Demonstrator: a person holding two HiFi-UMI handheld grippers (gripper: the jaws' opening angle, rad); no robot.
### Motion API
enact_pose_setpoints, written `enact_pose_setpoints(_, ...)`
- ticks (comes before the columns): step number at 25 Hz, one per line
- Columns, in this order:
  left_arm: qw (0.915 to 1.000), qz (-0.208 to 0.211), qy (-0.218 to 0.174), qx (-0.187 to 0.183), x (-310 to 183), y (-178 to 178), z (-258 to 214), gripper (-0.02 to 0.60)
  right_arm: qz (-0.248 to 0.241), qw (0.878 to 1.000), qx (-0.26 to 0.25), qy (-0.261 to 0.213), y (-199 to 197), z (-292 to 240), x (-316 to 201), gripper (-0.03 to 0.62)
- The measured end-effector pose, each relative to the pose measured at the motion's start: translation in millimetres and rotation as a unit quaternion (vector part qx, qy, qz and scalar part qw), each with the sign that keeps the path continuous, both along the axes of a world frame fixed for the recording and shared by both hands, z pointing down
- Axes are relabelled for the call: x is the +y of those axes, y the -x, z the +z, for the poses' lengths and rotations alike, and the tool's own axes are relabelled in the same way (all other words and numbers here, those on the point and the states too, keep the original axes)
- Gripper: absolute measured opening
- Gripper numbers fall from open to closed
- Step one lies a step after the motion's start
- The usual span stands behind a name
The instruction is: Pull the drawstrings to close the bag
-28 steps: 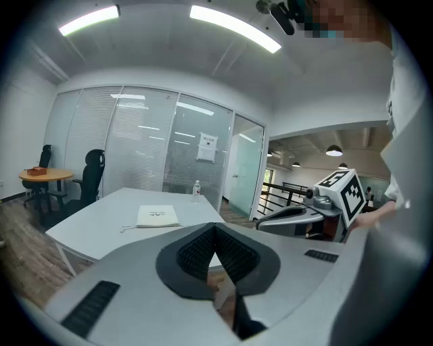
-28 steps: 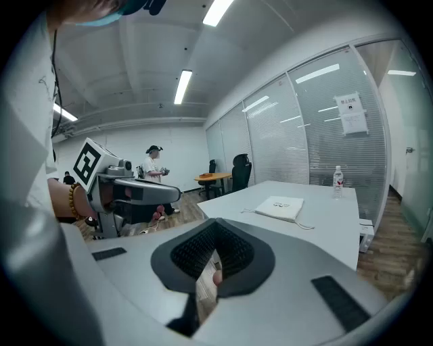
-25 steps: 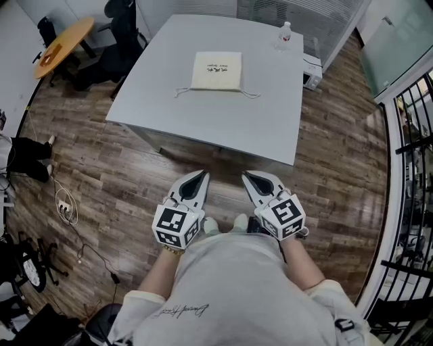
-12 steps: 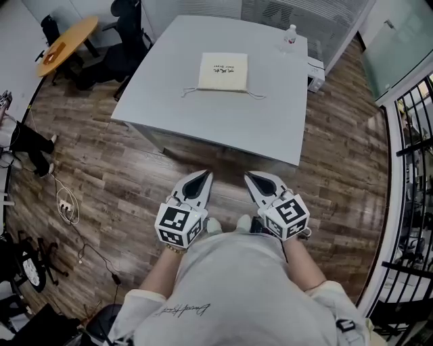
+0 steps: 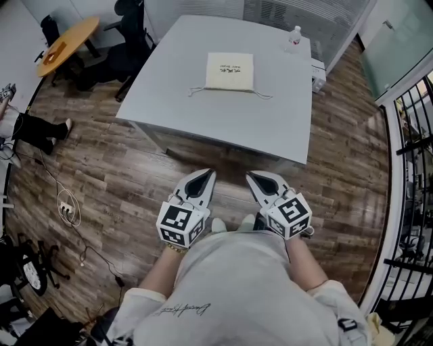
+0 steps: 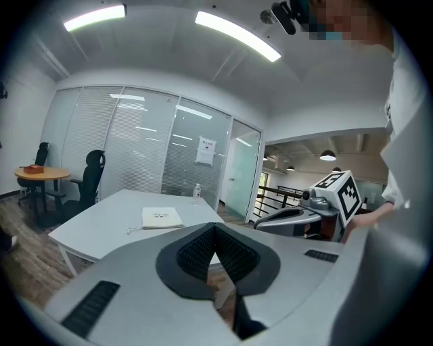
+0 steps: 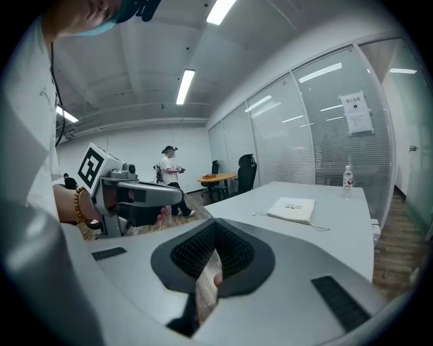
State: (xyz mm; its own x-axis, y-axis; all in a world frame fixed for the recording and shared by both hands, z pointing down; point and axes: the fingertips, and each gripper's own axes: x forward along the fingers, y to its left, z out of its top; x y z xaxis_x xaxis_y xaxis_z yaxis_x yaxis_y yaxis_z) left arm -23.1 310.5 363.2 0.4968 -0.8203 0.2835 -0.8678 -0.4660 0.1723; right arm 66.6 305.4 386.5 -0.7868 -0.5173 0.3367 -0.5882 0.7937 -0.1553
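A flat cream drawstring bag (image 5: 230, 71) lies on the grey table (image 5: 203, 111), its two cords trailing off its near corners. The same bag (image 6: 161, 217) shows small in the left gripper view, and the bag (image 7: 293, 209) also shows in the right gripper view. Both grippers hang close to the person's body, well short of the table and over the wooden floor. My left gripper (image 5: 201, 177) is shut with nothing in it. My right gripper (image 5: 258, 178) is shut too, holding nothing.
A water bottle (image 5: 294, 38) stands at the table's far right corner. A round wooden table (image 5: 65, 44) and black chairs (image 5: 132, 20) stand to the far left. Cables (image 5: 66, 209) lie on the floor at left. A black railing (image 5: 413, 169) runs along the right. A person (image 7: 169, 170) stands in the background.
The table and bag have drifted slightly rightward and downward in the head view. Both grippers stay shut in front of the body.
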Motion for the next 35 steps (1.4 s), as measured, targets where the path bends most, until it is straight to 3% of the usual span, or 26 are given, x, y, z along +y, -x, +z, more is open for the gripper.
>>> enact_pose_setpoints(12, 0.9999, 0.004, 0.003, 0.011, -4, 22, 9, 0.009, 0.011, 1.0, 0.001, 0.002, 16, 4, -3, 0.021)
enact_pose_setpoints(20, 0.9998, 0.003, 0.007, 0.021, -42, 19, 16, 0.009, -0.024, 1.0, -0.004, 0.014, 28, 21, -28, 0.021)
enact_pose_setpoints(35, 0.9999, -0.007, 0.012, 0.01, -216, 25, 25, 0.009, -0.018, 0.999, -0.007, 0.033, 23, 36, -210, 0.021)
